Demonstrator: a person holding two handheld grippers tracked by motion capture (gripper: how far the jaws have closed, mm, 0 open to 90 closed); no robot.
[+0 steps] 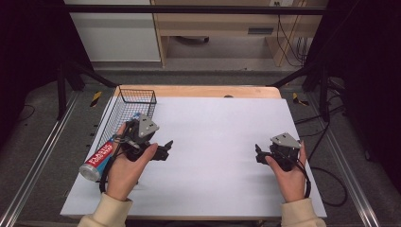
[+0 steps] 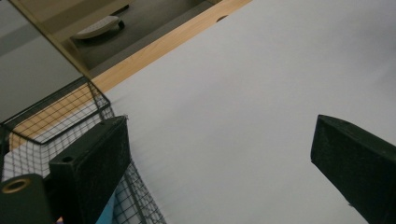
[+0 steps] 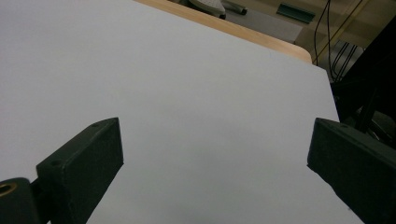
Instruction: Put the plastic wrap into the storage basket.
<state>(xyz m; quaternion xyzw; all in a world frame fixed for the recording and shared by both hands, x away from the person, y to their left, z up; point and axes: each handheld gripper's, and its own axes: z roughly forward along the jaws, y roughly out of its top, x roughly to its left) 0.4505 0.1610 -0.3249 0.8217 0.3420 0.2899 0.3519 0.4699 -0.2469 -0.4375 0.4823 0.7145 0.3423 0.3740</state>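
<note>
A red, white and blue tube (image 1: 100, 158) lies lengthwise in a black wire basket (image 1: 126, 108) on the table's left side, its silver end toward me. My left gripper (image 1: 164, 147) hovers just right of the basket, open and empty, its jaws pointing right over the white sheet (image 1: 217, 132). In the left gripper view the gripper (image 2: 219, 140) is spread wide, with the basket (image 2: 56, 116) behind the left jaw and a sliver of the blue tube (image 2: 107, 212) below it. My right gripper (image 1: 258, 154) rests at the right, open. The right gripper view shows the gripper (image 3: 215, 140) over bare sheet.
The white sheet covers most of the wooden table (image 1: 198, 91), whose bare strip shows along the far edge. Black frame posts (image 1: 71, 75) stand at both back corners. Cables (image 1: 331, 184) trail off the right side. A wooden cabinet (image 1: 213, 28) stands beyond the table.
</note>
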